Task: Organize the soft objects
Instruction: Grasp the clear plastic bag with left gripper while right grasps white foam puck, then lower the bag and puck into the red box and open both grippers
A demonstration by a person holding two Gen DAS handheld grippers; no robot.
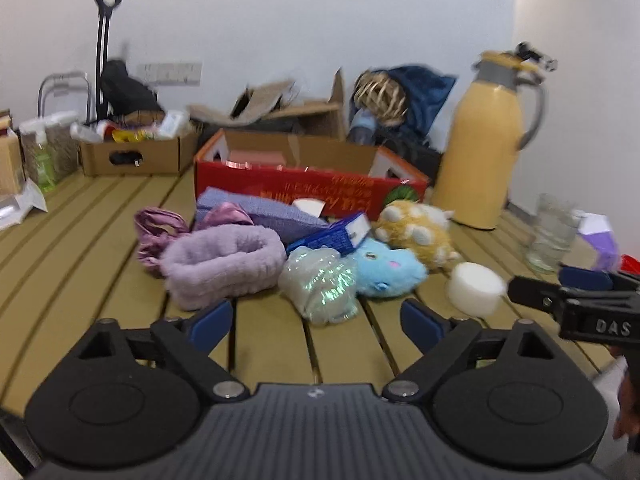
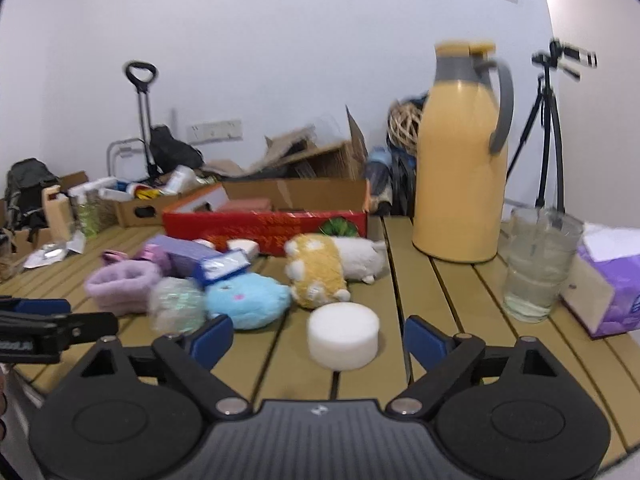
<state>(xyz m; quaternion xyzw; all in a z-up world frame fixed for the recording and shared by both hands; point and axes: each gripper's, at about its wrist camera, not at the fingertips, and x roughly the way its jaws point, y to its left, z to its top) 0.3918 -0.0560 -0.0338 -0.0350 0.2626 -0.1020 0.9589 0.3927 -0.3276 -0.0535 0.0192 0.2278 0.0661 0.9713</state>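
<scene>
Right gripper [image 2: 318, 334] spread wide, empty, white foam puck [image 2: 343, 335] just ahead between its fingertips on tabletop [image 2: 432, 292]; left gripper [image 1: 316, 318] also spread, iridescent pouf [image 1: 318, 286] just ahead.

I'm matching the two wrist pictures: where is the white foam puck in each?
Left wrist: white foam puck at right of centre, beside the right claw.
Right wrist: puck at centre, ahead of the open claw's fingers.
Shared landmark: yellow jug, behind the puck on the slatted table.
</scene>
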